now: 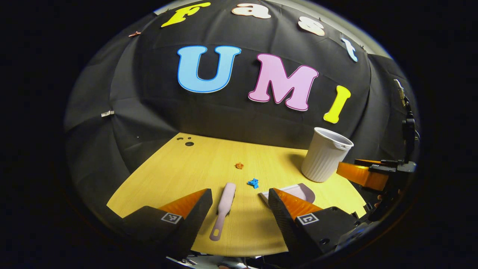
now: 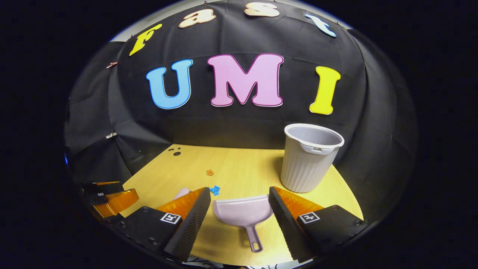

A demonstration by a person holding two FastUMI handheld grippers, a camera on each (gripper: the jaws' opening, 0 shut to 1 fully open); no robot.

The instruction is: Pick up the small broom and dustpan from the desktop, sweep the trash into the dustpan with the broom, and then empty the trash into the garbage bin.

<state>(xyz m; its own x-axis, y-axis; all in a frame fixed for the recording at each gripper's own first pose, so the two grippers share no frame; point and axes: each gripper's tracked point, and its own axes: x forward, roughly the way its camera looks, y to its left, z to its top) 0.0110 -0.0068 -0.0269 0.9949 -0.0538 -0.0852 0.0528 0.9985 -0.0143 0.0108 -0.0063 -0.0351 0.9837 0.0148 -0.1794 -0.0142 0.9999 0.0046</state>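
In the left gripper view a small pale pink broom (image 1: 224,209) lies flat on the yellow desktop (image 1: 194,164), between the wide-apart fingers of my open left gripper (image 1: 239,203). A pale pink dustpan (image 2: 244,213) lies between the fingers of my open right gripper (image 2: 239,203), handle toward me; its edge (image 1: 298,190) peeks past my left gripper's right finger. An orange scrap (image 1: 239,165) (image 2: 210,172) and a blue scrap (image 1: 253,182) (image 2: 214,190) lie on the desk beyond them. A white ribbed garbage bin (image 1: 325,155) (image 2: 308,158) stands upright at the far right.
The desk's back edge meets the black cloth wall. Small dark holes (image 1: 188,143) mark the desktop's far left corner. The right gripper's orange fingers (image 1: 360,173) show at the right of the left gripper view; the left gripper's orange fingers (image 2: 115,200) at the left of the right gripper view.
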